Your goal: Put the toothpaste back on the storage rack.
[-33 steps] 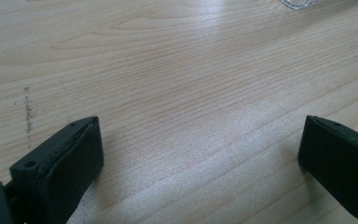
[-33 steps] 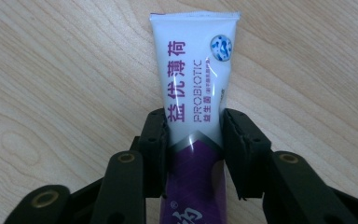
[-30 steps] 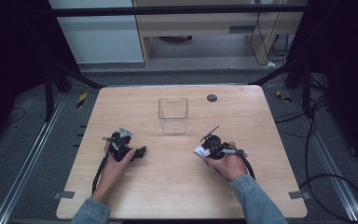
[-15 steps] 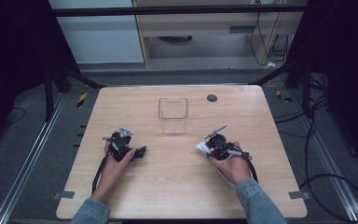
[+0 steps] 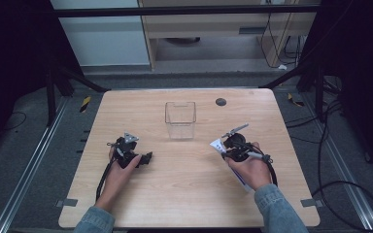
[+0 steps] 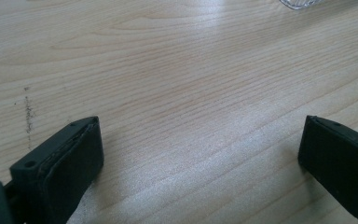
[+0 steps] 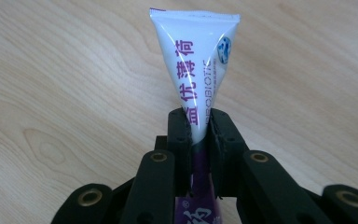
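Your right gripper (image 7: 198, 128) is clamped on a white tube (image 7: 200, 70) with purple lettering, crimped flat end pointing away, just above the table (image 5: 184, 194) on its right half. Bare wood lies all around it; the clear plastic container (image 5: 180, 119) stands apart, toward the far edge. Your left gripper (image 6: 200, 149) rests low over the wood, jaws wide, nothing between them.

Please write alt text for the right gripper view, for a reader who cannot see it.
The right gripper is shut on a white and purple tube, whose flat crimped end points away from the camera. Its black fingers press the tube from both sides, above a light wooden table.
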The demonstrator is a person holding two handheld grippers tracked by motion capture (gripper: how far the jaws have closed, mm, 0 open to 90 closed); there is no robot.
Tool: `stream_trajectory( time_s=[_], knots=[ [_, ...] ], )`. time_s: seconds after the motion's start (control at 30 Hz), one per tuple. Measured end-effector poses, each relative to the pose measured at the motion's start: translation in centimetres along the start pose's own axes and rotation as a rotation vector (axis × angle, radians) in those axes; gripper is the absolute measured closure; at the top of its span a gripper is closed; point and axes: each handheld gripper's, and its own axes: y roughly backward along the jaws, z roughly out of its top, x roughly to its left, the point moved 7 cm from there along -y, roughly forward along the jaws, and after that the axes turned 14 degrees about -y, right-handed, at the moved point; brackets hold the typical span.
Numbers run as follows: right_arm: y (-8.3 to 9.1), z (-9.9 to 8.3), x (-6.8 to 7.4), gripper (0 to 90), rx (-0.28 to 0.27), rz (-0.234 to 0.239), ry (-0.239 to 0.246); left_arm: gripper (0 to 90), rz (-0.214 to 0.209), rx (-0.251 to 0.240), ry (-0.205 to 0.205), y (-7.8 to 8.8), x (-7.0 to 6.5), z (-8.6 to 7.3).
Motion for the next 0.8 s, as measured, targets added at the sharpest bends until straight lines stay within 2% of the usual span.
stream_trajectory(
  time_s=[0.2,0.27,0.37,0.4,0.43,0.67,0.8],
  knots=[
    [1.4,1.0,-0.6,79.9,-0.063,0.001,-0.023,0.0,0.003,0.003,0.002,0.0,0.0,0.0],
    [2.2,1.8,-0.8,79.9,-0.122,0.015,-0.034,0.0,0.003,0.002,0.002,0.0,0.0,0.0],
    [2.8,2.5,-0.8,79.9,-0.171,0.026,-0.037,0.0,0.003,0.002,0.002,0.0,0.0,0.0],
    [2.8,2.5,-0.8,79.9,-0.171,0.026,-0.037,0.0,0.003,0.002,0.002,0.0,0.0,0.0],
    [3.1,3.0,-0.7,79.9,-0.21,0.036,-0.042,0.0,0.003,0.002,0.002,0.0,0.0,0.0],
    [3.5,4.1,0.2,79.9,-0.284,0.062,-0.052,0.0,0.003,0.004,0.0,0.0,0.0,0.0],
    [3.6,4.8,0.8,80.0,-0.321,0.109,-0.057,0.0,0.003,0.003,0.001,0.0,0.0,0.0]
  ],
)
